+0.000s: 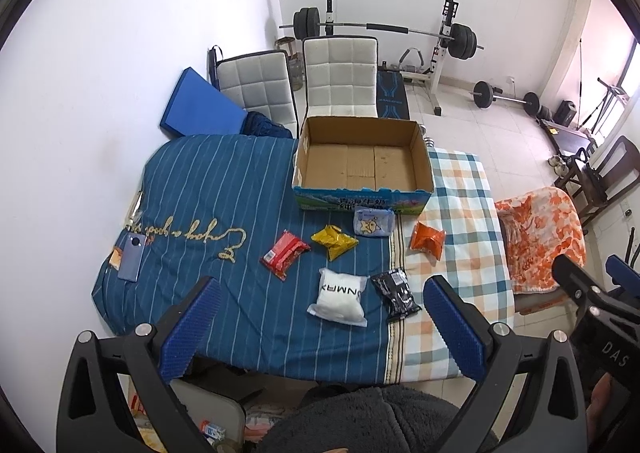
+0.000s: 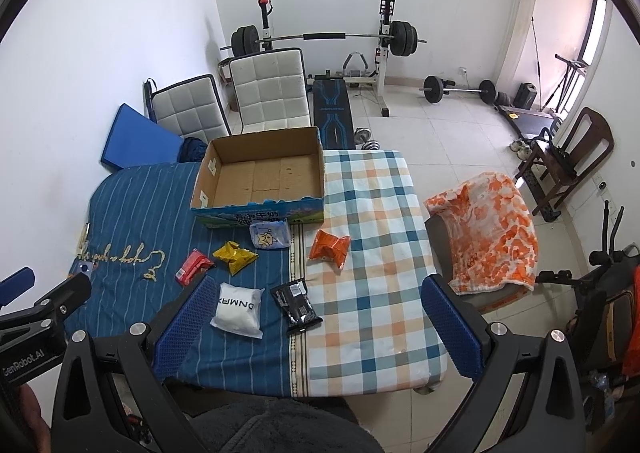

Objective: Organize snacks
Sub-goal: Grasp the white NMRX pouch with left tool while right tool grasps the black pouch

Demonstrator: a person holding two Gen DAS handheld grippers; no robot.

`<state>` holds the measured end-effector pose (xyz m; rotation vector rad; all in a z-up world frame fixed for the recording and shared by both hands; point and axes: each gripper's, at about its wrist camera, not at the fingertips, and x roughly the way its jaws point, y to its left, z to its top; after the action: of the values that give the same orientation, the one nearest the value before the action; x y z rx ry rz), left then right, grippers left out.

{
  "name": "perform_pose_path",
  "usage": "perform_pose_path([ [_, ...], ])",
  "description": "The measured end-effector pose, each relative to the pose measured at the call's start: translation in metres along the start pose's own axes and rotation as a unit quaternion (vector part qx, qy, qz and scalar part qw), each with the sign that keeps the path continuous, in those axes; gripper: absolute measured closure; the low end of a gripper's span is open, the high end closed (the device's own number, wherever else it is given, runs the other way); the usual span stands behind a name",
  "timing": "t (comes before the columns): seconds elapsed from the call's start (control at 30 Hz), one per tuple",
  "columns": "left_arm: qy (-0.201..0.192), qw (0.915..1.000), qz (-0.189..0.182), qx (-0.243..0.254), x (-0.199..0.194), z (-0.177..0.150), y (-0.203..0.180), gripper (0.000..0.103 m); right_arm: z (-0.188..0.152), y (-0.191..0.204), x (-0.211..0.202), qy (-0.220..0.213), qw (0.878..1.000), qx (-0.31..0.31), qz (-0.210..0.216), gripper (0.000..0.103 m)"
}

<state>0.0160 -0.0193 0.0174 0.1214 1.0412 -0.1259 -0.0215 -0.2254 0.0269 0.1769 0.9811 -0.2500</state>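
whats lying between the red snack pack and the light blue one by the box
A yellow packet lies between the red pack and the light blue pack, just in front of the cardboard box. Both wrist views show it.

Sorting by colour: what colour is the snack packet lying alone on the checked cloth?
Orange, clearest in the right wrist view.

The white plastic pouch (image 2: 239,310) near the table's front edge bears mirrored black letters, roughly "DNMAX". The black body of the left gripper (image 2: 24,361) reads "GenRobot.AI"; the right gripper's black body (image 1: 614,349) shows "DAS". Gold cursive embroidery (image 1: 188,237) on the blue striped cloth is illegible, as is the cardboard box's (image 1: 362,205) printed front.
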Motion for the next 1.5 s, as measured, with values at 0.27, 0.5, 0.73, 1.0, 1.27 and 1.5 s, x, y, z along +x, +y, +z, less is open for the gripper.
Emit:
perform_pose_path([
  [0.27, -0.006, 0.9998, 0.016, 0.014, 0.076, 0.009, -0.008, 0.000, 0.004, -0.016, 0.101, 0.044, 0.999, 0.012, 0.018, 0.000],
  [0.5, 0.094, 0.9955, 0.005, 0.010, 0.210, -0.009, -0.009, 0.000, -0.034, -0.002, 0.267, 0.160, 0.987, -0.021, 0.021, 0.000],
  [0.73, 0.229, 0.9730, -0.016, 0.028, 0.349, -0.058, -0.019, 0.000, -0.105, 0.019, 0.388, 0.258, 0.963, -0.069, 0.027, 0.000],
  [1.0, 0.318, 0.9458, -0.034, 0.057, 0.435, -0.095, -0.033, 0.001, -0.145, 0.020, 0.445, 0.306, 0.950, -0.066, 0.012, 0.001],
  [1.27, 0.309, 0.9486, -0.062, 0.034, 0.439, -0.112, -0.030, 0.023, -0.158, 0.023, 0.472, 0.320, 0.945, -0.061, 0.014, 0.004],
  [1.5, 0.312, 0.9490, -0.040, 0.012, 0.427, -0.132, -0.009, 0.021, -0.175, 0.027, 0.508, 0.356, 0.934, -0.036, 0.027, 0.035],
])
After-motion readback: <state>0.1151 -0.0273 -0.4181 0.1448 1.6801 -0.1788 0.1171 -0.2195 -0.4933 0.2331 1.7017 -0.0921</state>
